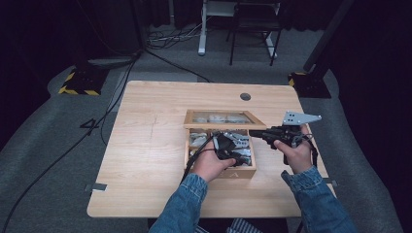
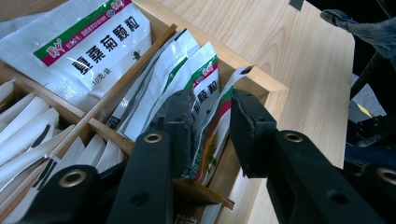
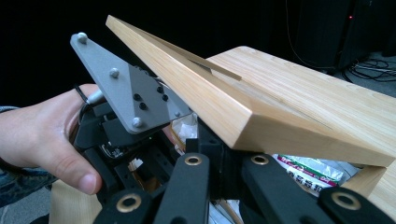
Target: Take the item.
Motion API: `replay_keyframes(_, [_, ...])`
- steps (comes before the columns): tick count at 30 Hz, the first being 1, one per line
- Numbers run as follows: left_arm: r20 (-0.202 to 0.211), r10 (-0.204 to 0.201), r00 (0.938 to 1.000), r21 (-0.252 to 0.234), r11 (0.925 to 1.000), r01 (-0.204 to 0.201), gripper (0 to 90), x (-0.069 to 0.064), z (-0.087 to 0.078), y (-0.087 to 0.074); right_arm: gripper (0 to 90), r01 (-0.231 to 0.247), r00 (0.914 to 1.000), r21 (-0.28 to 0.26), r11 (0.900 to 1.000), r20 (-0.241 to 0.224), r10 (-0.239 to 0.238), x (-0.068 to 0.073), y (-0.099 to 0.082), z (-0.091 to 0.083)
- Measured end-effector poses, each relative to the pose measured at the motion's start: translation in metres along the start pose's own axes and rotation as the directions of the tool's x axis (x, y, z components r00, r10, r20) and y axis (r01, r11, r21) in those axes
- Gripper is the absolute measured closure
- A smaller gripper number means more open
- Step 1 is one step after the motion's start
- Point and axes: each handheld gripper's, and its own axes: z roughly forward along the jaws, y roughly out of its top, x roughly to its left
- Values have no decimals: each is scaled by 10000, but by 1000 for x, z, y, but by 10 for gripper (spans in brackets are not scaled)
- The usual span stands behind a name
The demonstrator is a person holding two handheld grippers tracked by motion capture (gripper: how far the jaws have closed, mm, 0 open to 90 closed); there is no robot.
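Left gripper (image 2: 212, 135) is down in the wooden box (image 1: 243, 172) at table centre, jaws apart around a sachet (image 2: 210, 119). Right gripper (image 1: 260, 132), at the box's 3 o'clock, pinches the raised lid (image 3: 261, 100).

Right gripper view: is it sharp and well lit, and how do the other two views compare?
Right gripper view: lid crisp and bright, backdrop black, the near jaws soft. Left gripper view: sachets sharp with readable print and mild glare on the foil. High view: table evenly lit, surroundings dark, box contents too small to read.
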Motion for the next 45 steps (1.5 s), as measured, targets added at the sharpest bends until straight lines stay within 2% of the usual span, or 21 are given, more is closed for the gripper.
replay_keyframes(6, [29,145,9999,-34,9999,-145,747,2,2,-1,900,-4,10000,-6,10000,-2,4,0,0,0])
replay_keyframes(9, [-49,165,9999,18,9999,-165,796,2,3,-2,900,-3,10000,-3,10000,4,3,0,0,0])
replay_keyframes(11, [90,99,9999,28,9999,-99,889,1,2,-3,900,-2,10000,-5,10000,-1,2,0,0,0])
replay_keyframes(17, [17,474,9989,-31,9989,-474,897,-2,0,-3,900,3,10000,-5,10000,0,-3,0,0,0])
replay_keyframes(20, [-323,948,9950,-240,9951,-956,897,-6,-5,-3,900,-1,10000,-4,10000,-5,1,0,0,0])
replay_keyframes(21, [-323,948,9950,-240,9951,-956,897,-6,-5,-3,900,0,10000,-5,10000,-6,0,0,0,0])
replay_keyframes(24, [-529,1431,9883,-482,9882,-1456,897,-14,-13,0,900,-8,10000,-16,10000,3,8,0,0,0])
replay_keyframes(35, [-846,1551,9843,-1148,9797,-1642,898,-22,-30,1,900,-14,10000,-59,10000,29,14,0,0,0])
replay_keyframes(38, [-955,1662,9815,-1261,9760,-1776,897,-24,-32,0,900,-11,10000,-72,10000,35,11,0,0,0])
replay_keyframes(42, [-1271,2008,9713,-1361,9665,-2176,898,-29,-37,-1,900,15,10000,-90,10000,77,-14,0,1,0])
replay_keyframes(44, [-1300,2107,9689,-1540,9610,-2296,898,-33,-42,-3,900,14,9999,-118,9999,106,-13,0,1,-1])
replay_keyframes(45, [-1300,2107,9689,-1540,9610,-2296,898,-33,-42,-3,900,14,9999,-118,9999,106,-13,0,1,-1])
